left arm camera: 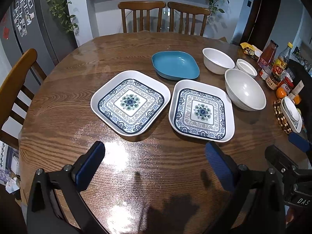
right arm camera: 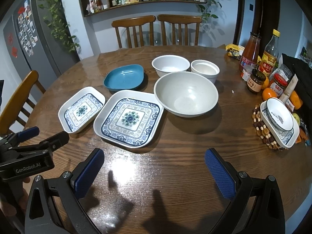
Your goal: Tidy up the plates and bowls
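Two square blue-patterned plates lie side by side on the round wooden table: the left plate and the right plate. Behind them sits a blue dish. To the right stand a large white bowl, a medium white bowl and a small white bowl. My left gripper is open and empty above the near table edge. My right gripper is open and empty beside it.
A small round dish stacked in a patterned plate sits on a beaded trivet at the right edge. Sauce bottles, jars and oranges crowd the right side. Wooden chairs stand behind and at the left.
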`<state>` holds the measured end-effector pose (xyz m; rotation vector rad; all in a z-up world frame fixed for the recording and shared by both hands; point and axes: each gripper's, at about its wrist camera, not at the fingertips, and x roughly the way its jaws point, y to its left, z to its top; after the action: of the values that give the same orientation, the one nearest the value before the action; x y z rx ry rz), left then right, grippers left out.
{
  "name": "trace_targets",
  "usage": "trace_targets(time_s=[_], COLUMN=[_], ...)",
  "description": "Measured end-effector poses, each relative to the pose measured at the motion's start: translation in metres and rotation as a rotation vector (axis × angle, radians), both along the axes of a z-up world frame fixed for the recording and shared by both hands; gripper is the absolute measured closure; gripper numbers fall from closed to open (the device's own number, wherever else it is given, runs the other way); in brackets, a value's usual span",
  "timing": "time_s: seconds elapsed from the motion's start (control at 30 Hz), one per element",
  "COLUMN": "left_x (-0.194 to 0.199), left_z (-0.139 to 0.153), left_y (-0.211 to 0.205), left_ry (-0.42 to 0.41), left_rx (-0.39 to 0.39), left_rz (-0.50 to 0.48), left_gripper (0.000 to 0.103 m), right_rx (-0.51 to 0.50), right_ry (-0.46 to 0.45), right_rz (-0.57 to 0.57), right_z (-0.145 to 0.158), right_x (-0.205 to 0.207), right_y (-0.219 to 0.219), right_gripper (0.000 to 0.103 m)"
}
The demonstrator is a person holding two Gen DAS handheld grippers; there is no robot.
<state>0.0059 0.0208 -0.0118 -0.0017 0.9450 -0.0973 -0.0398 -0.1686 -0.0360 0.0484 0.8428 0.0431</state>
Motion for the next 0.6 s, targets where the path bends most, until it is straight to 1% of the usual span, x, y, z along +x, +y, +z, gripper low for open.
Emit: trace_targets(time_s=[0.27,0.47,0.6], left_x=[0.011,0.027,0.037], left_z=[-0.006,-0.017,-0.022], left_y=[0.013,0.039,0.056], left_ry=[0.021,0.066,0.077], left_rx=[-0.035,-0.062,-0.057], left_rz=[0.02,0.093,0.14], left_gripper=[0.001,0.001,0.001], right_rx=[-0.009,-0.029,-0.047], right_ry=[0.006,0.002,0.007], right_rz=[0.053,0.131,0.202], right_z=[0.001,0.004,0.004], right_x=[0.011,0.03,0.053], right_y=[0.019,0.041,0.061], right_gripper=[0.0,0.0,0.0])
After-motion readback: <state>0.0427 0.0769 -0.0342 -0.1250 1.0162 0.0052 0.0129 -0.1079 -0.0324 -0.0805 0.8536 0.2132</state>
